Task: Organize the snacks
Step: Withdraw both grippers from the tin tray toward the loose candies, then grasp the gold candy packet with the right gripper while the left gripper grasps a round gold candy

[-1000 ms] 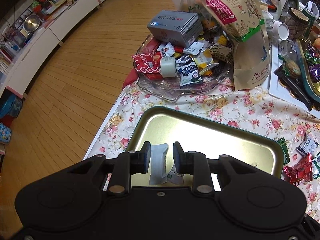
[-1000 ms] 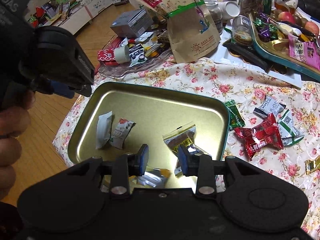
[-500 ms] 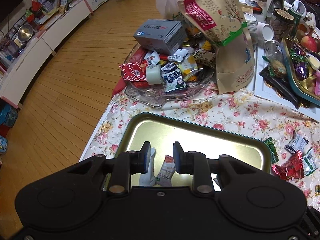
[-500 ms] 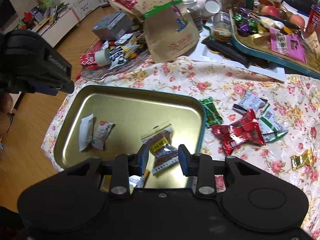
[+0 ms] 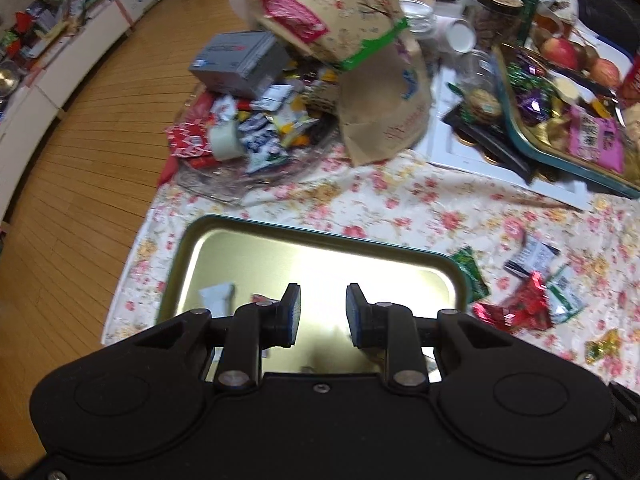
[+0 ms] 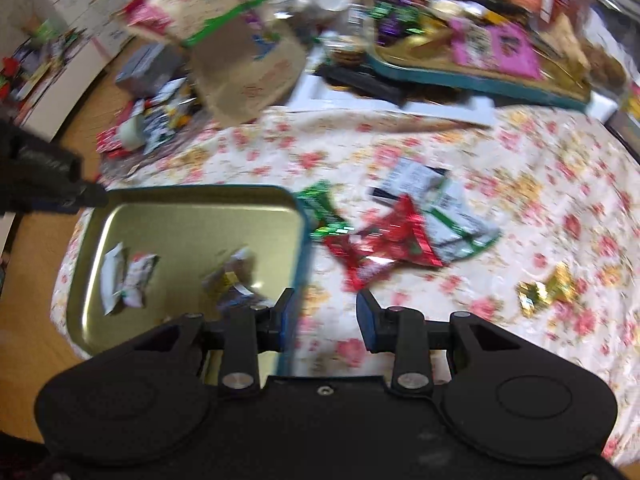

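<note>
Gold tray sat under your left tongs, red wrapper at 12 o'clock of your right tongs; both gaped, empty.

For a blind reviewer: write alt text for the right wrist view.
The right tool, jaws apart and empty, hovers over a floral tablecloth beside a gold tray holding a few wrapped snacks. Red, green and gold packets lie loose on the cloth; the image is motion-blurred.

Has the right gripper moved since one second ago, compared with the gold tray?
Yes. The right gripper has shifted rightward: its fingers now straddle the gold tray's right rim, toward the loose snacks.
</note>
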`<state>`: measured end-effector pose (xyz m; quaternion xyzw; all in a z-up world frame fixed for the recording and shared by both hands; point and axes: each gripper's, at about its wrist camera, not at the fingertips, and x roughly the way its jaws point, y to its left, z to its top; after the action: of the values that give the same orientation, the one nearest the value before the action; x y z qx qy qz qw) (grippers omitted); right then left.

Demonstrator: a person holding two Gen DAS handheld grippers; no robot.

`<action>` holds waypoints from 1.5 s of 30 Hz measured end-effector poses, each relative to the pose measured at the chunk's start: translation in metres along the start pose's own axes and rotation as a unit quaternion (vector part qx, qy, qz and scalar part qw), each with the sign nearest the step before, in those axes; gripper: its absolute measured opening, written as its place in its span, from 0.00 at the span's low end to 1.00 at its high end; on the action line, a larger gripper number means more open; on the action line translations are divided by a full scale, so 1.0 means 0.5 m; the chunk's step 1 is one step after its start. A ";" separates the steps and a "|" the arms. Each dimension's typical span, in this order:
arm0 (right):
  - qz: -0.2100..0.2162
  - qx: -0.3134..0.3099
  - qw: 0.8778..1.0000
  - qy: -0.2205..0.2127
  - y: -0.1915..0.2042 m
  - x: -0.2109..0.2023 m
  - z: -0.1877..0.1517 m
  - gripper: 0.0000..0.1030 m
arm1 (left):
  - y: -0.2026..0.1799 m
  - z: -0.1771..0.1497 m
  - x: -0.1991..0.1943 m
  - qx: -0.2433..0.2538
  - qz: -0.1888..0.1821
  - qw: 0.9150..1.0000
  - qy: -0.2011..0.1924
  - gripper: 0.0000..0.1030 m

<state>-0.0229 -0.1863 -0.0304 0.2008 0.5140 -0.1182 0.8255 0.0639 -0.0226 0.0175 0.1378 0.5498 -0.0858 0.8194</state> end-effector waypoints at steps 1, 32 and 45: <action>-0.006 0.011 1.000 0.000 -0.018 0.000 0.003 0.35 | -0.012 -0.001 -0.003 0.007 -0.005 1.000 0.001 0.34; -0.097 0.267 0.958 0.027 -0.316 0.065 0.028 0.35 | -0.222 -0.023 -0.042 0.104 -0.100 0.989 0.021 0.34; -0.138 0.201 0.969 0.031 -0.267 0.105 0.033 0.24 | -0.198 -0.014 -0.026 0.083 -0.117 0.989 0.033 0.34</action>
<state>-0.0398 -0.3124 -0.0990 0.2935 0.5276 -0.3254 0.7277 0.0240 -0.1143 0.0142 0.1426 0.5802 -0.2216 0.7707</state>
